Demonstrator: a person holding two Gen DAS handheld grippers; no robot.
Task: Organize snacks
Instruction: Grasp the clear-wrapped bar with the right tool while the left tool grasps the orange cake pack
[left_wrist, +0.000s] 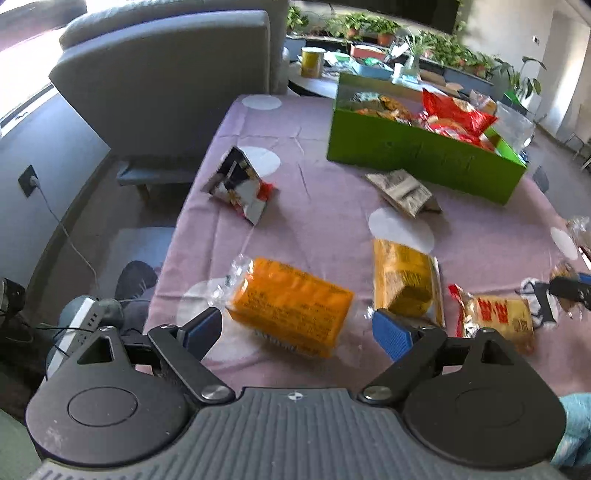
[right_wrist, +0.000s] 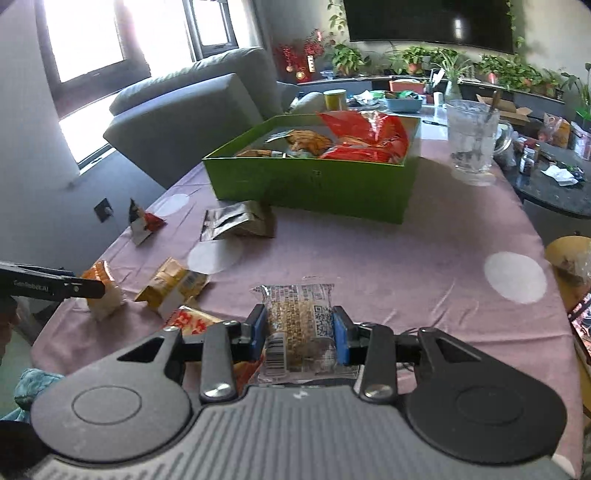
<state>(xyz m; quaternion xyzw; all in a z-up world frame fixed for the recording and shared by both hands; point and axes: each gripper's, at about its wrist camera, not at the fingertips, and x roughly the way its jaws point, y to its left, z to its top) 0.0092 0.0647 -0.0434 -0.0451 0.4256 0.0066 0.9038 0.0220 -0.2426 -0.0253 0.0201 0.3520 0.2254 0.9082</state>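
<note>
1. My right claw (right_wrist: 299, 332) is pinching a clear-wrapped cracker pack (right_wrist: 297, 325): both blue pads press its sides, barcode end toward me, near edge of the table.
2. My left claw (left_wrist: 297, 332) is spread wide. Nothing gripped; the pads stand either side of the near end of an orange snack pack (left_wrist: 291, 304) without touching it.
3. That orange pack lies flat on the pink tablecloth (left_wrist: 314, 221), near-left area.
4. Just right of it: a yellow snack pack (left_wrist: 404, 282), one corner beside my left claw's right pad.
5. Further right, near edge: a red-and-yellow packet (left_wrist: 495, 314). In the right view it sits just left of my right claw, partly hidden behind it.
6. Mid-table: a grey-brown pouch (left_wrist: 404, 192) lying just in front of the green box (left_wrist: 424, 155).
7. Far-left: a black, white and red bag (left_wrist: 240, 184), propped up on its edge, well apart from the rest.
8. Green box sits at the far side, open-topped, already holding a red bag (left_wrist: 458, 110) and several orange packets.
9. Right of the box: a clear glass jug (right_wrist: 472, 136), on the cloth.
10. Grey sofa (left_wrist: 166, 81) stands beyond the table's far-left edge.
</note>
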